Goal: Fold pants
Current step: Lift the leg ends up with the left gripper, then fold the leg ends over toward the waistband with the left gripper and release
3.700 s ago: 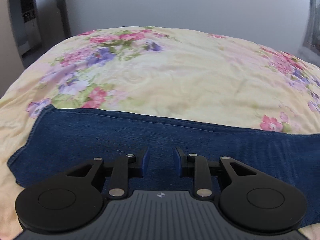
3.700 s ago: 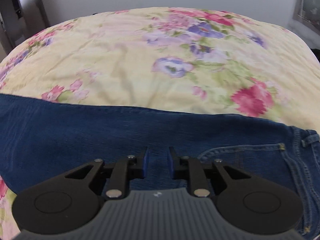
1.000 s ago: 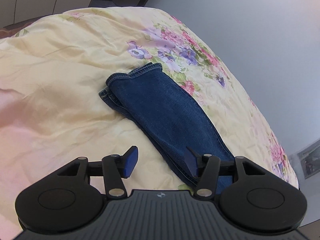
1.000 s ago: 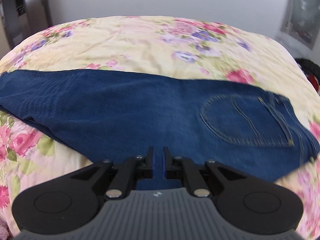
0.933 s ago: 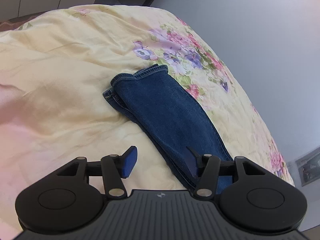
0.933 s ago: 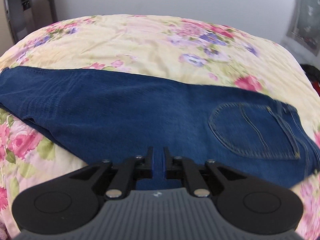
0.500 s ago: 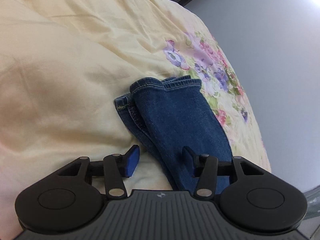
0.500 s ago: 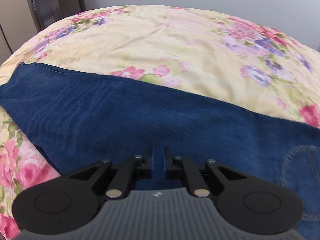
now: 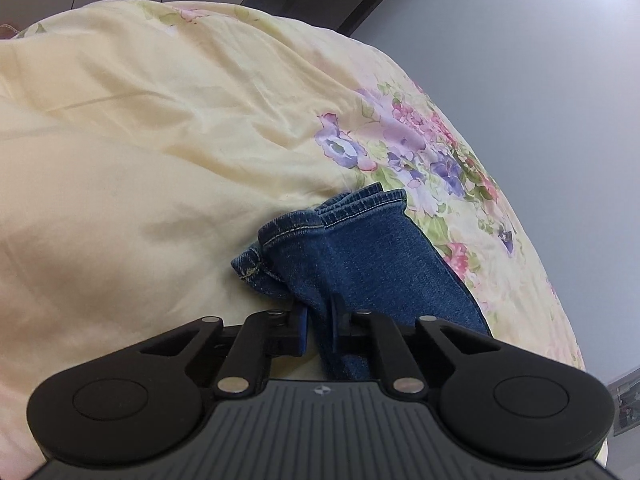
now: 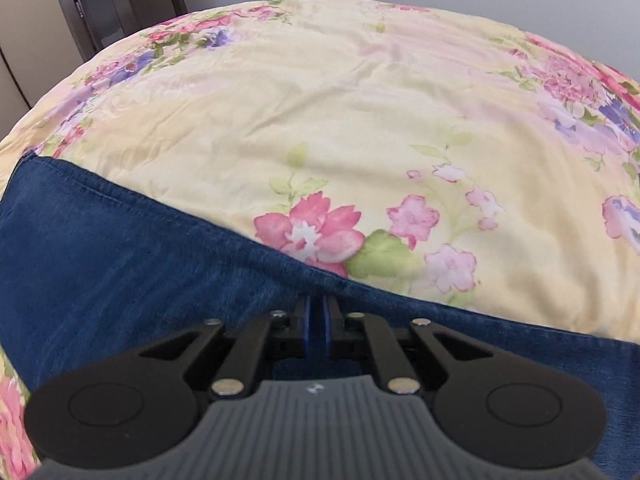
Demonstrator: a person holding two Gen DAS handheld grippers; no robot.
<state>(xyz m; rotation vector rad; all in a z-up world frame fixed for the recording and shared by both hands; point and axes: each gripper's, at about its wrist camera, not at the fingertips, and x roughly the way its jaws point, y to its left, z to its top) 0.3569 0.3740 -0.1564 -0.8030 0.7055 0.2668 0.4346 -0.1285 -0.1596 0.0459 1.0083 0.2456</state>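
Blue denim pants lie folded lengthwise on a floral bedspread. In the left wrist view the stacked leg hems point away from me. My left gripper is shut on the near edge of the legs, close behind the hems. In the right wrist view the pants run across the frame from left to lower right. My right gripper is shut on the far edge of the denim at mid-leg; the fingers have a thin slit between them filled with fabric.
The yellow bedspread with pink and purple flowers spreads beyond the pants. A grey wall stands behind the bed. A dark door and cabinet are at the far left.
My left gripper slid along the legs to the hems and closed from wide open onto the denim. My right gripper moved left from the back pocket toward mid-leg and stayed shut.
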